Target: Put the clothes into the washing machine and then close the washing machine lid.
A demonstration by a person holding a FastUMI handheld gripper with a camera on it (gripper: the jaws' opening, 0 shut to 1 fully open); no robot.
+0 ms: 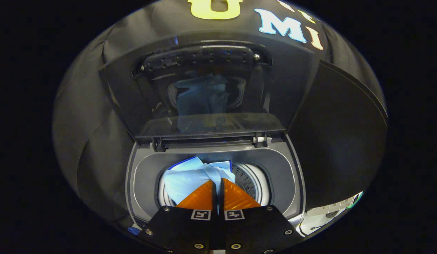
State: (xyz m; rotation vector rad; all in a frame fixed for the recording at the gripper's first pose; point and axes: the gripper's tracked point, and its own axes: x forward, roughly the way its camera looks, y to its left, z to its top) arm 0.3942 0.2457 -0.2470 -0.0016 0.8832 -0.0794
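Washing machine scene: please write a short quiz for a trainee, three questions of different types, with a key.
1. True or false: the washing machine lid stands open.
2. What does the gripper pinch between its fingers? A) a grey sock B) the light blue cloth C) nothing
3. Fill in: the cloth hangs over the white ____ of the machine.

Key:
1. True; the lid is raised behind the opening.
2. B; the fingers are closed on a fold of it.
3. Drum.
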